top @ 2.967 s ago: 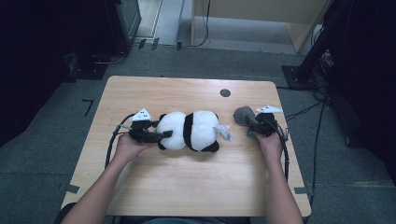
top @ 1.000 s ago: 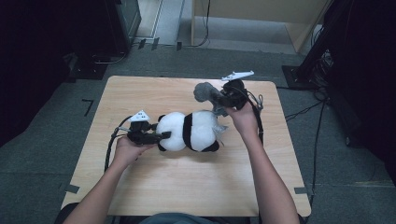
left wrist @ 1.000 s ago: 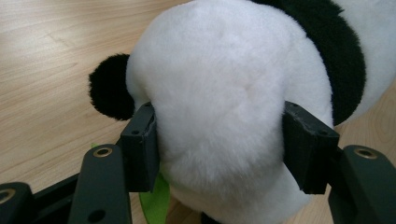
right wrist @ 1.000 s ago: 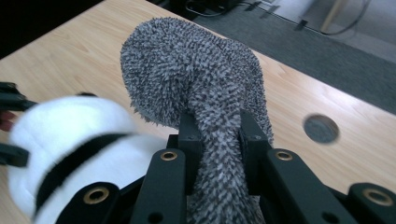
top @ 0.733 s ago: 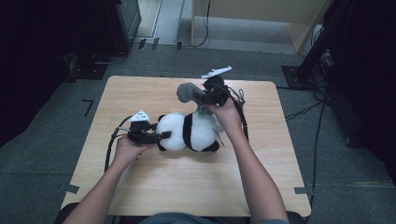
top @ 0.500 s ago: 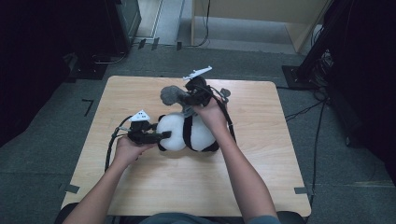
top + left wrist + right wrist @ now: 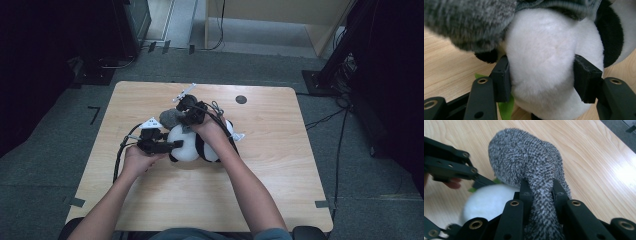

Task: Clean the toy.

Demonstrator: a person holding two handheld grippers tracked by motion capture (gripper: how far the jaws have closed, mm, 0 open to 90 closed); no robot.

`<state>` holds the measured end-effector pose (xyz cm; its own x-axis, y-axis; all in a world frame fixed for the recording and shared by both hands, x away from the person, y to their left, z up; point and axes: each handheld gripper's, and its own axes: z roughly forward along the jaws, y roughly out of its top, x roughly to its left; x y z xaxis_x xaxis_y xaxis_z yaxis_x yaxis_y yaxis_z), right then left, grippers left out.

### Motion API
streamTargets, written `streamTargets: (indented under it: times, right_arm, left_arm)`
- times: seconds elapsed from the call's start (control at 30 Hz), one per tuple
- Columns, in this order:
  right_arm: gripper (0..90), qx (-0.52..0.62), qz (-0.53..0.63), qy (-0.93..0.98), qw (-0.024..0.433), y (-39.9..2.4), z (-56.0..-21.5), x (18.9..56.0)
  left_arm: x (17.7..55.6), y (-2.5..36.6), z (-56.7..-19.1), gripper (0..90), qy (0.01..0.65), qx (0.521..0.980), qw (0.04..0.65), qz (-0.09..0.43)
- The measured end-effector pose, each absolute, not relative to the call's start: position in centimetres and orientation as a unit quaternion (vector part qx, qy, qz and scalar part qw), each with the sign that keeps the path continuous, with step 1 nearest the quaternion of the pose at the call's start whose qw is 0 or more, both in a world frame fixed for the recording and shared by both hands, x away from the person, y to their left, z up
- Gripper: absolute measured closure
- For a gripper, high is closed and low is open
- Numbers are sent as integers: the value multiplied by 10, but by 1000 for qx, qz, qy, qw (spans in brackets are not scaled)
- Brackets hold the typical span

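Two soft toys are meeting mid-tabletop (image 7: 280,165): left claw (image 7: 541,75) is squeezing the panda's (image 7: 544,62) white head, its jaws having just been closing. Right claw (image 7: 540,188) is pinching the grey plush (image 7: 524,157) by its thin end; both are looking light, squashy, best gripped at narrow parts.

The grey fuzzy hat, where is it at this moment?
In the high view, the grey fuzzy hat hangs pinched in the right gripper near the table's middle, just above the panda plush's white head, which the left gripper clamps.
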<state>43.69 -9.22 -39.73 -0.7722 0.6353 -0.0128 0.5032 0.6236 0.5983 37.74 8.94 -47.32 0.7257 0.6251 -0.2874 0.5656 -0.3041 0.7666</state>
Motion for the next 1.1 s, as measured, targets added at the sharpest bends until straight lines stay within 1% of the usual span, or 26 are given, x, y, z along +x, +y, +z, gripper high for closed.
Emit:
streamTargets:
  times: [0.2,0.33,0.73,0.83,1.0,1.1]
  right_arm:
    - [774,356,288,884,96,-120,-401,449]
    - [775,372,271,882,102,-139,-402,454]
    - [772,425,286,852,109,-193,-401,461]
    - [772,440,292,843,104,-207,-404,461]
    - [773,464,280,833,111,-226,-411,462]
    - [774,480,289,822,100,-239,-419,461]
  left_arm:
    - [378,90,-473,407,372,805,461,32]
    - [378,89,-474,407,371,804,464,33]
    - [378,90,-474,400,371,803,466,29]
    - [379,90,-475,395,372,802,467,29]
    - [379,90,-475,394,373,801,467,27]
    - [379,91,-475,391,373,801,467,27]
